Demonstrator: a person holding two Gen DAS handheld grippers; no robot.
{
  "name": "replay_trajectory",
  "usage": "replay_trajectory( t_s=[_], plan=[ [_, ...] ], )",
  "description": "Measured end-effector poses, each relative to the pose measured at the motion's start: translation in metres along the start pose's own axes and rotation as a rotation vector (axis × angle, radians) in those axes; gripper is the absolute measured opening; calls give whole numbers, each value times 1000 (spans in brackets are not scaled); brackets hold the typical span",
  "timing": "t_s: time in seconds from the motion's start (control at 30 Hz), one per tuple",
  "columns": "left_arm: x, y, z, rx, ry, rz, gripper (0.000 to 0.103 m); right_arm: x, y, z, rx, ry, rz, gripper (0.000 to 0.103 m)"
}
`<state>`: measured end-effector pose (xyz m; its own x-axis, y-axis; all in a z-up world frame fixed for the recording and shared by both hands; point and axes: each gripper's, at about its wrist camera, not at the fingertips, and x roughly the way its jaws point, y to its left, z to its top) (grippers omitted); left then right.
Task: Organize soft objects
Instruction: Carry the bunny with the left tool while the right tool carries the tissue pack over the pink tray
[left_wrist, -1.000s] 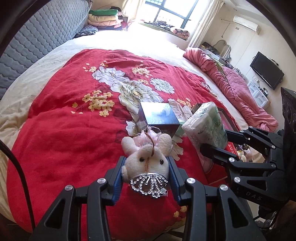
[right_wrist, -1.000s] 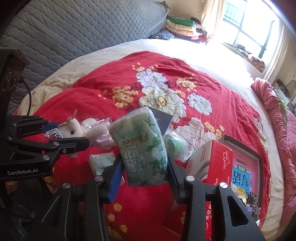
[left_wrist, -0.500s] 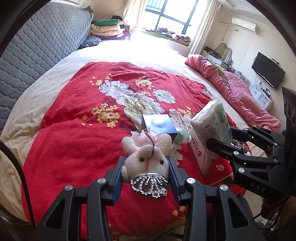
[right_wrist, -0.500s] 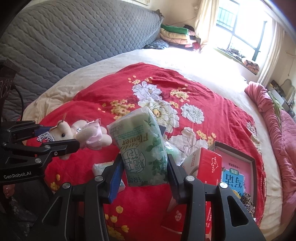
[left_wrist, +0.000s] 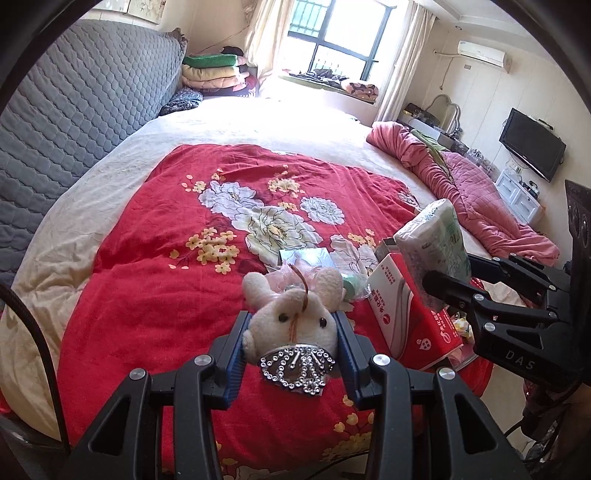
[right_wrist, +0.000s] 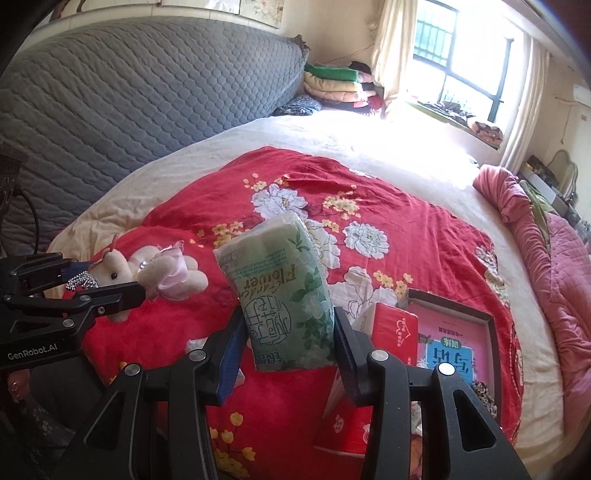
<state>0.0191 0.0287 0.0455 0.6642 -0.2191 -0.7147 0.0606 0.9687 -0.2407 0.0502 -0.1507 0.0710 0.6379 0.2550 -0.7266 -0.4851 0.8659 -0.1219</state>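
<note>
My left gripper (left_wrist: 291, 332) is shut on a small white plush bunny (left_wrist: 295, 314) with a pink dress and a rhinestone crown charm, held in the air above the red floral quilt (left_wrist: 166, 280). In the right wrist view the same bunny (right_wrist: 147, 273) hangs at the left in that gripper (right_wrist: 103, 284). My right gripper (right_wrist: 290, 332) is shut on a green-and-white pack of tissues (right_wrist: 280, 291), lifted off the bed. The left wrist view shows that pack (left_wrist: 432, 243) at the right between the right gripper's black fingers (left_wrist: 454, 291).
A red tissue box (right_wrist: 391, 332) and an open box holding a pink booklet (right_wrist: 454, 339) lie on the quilt at the near right. A shiny dark box (left_wrist: 306, 254) sits mid-quilt. A grey quilted headboard (right_wrist: 129, 96), folded blankets (right_wrist: 332, 85) and a rumpled pink duvet (left_wrist: 461, 192) border the bed.
Both grippers have risen with the bunny and the tissue pack, so the bed looks farther below and more of the room shows. Both grips are unchanged.
</note>
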Motion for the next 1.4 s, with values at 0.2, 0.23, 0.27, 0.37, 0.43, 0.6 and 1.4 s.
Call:
replay_trajectory(
  t_s=[0.2, 0.23, 0.27, 0.37, 0.43, 0.6, 1.4],
  plan=[
    [-7, -15, 6, 25, -19, -5, 44, -15, -12, 0, 27, -29, -21, 47],
    [-7, -18, 7, 29, -18, -3, 44, -18, -15, -1, 35, -33, -20, 47],
    [-7, -21, 8, 31, -17, 0, 44, -19, -18, -2, 42, -34, -21, 47],
    [-9, -29, 11, 36, -19, -8, 44, -27, -25, -4, 59, -50, -24, 47],
    [-10, -34, 13, 44, -21, -9, 44, -32, -31, -5, 74, -60, -29, 47],
    [-11, -48, 16, 62, -21, -12, 44, -40, -43, -8, 103, -78, -39, 47],
    [2, -110, 33, 143, -14, -67, 44, -75, -128, -38, 290, -136, -141, 47]
  ],
)
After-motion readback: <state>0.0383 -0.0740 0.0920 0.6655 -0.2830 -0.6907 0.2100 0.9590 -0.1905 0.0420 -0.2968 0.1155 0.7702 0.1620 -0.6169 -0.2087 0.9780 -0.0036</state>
